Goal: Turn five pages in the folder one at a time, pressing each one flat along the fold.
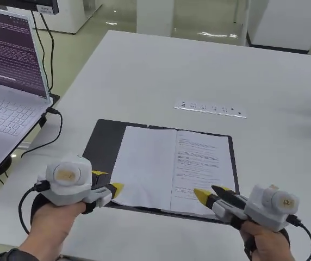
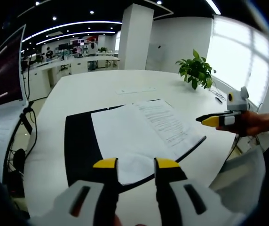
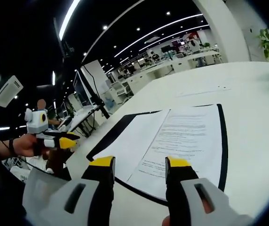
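Our left tool (image 2: 136,165) has its two yellow-tipped jaws spread apart with nothing between them, and it sits at the near left corner of the folder (image 1: 102,142), its tips just over the black cover's near edge. Our right tool (image 3: 139,162) is likewise spread and pinching nothing. In the head view its tips lie over the near right corner of the printed page (image 1: 204,160), though we cannot tell whether they touch the paper. Our left hand (image 1: 52,223) and right hand (image 1: 264,242) grip the tools from the near side. The folder lies open and flat on the white desk (image 1: 161,70), between the two tools. A blank page (image 1: 144,163) lies on its left, beside the fold, and the page of text lies on its right. The bare black inside cover shows to the left of the blank page. Beyond the folder, farther across the desk, lies a slim white socket strip (image 1: 210,109). On the far left stands an open laptop (image 1: 3,103) with a black cable (image 1: 47,142) trailing from its side. In the left gripper view a green plant (image 2: 196,70) stands at the far right of the desk.
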{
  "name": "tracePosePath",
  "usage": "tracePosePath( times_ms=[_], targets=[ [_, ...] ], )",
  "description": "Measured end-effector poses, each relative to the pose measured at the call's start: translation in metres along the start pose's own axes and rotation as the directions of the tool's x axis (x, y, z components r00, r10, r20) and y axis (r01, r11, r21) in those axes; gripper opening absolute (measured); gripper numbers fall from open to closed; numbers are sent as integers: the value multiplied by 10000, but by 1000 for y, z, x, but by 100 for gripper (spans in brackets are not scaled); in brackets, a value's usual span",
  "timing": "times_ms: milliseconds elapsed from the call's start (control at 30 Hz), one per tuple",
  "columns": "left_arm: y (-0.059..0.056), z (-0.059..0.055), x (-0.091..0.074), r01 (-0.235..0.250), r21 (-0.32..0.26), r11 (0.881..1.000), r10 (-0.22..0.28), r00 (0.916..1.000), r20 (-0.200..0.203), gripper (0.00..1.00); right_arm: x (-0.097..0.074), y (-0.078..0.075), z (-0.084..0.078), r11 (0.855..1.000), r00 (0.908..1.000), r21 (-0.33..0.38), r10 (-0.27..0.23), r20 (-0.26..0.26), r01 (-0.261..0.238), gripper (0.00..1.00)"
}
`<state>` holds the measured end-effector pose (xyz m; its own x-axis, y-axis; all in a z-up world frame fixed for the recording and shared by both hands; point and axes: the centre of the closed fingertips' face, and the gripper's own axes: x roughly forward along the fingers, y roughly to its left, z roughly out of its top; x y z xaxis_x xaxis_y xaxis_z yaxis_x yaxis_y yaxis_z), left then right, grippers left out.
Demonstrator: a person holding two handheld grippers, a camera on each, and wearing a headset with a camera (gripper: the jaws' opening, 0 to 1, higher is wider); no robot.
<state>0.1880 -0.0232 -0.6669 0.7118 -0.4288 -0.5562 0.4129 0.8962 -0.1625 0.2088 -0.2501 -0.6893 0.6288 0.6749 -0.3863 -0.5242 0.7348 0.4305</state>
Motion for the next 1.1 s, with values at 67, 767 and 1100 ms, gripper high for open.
tracePosePath(
  times_ms=[67, 767, 1100],
  targets=[
    [1, 5, -5, 88, -115, 9999, -85, 9996, 257, 30, -6, -3, 0, 10000, 10000, 54, -12, 15, 12, 44],
    [15, 9, -50, -205, 801, 9966, 174, 9991, 391, 49, -59, -7, 4, 9989, 9980, -225, -404, 484, 416, 58],
    [1, -16, -45, 75, 429, 9991, -87, 9996, 277, 60, -78, -10, -10, 9961, 9969, -498, -715, 341, 732, 63]
  ],
)
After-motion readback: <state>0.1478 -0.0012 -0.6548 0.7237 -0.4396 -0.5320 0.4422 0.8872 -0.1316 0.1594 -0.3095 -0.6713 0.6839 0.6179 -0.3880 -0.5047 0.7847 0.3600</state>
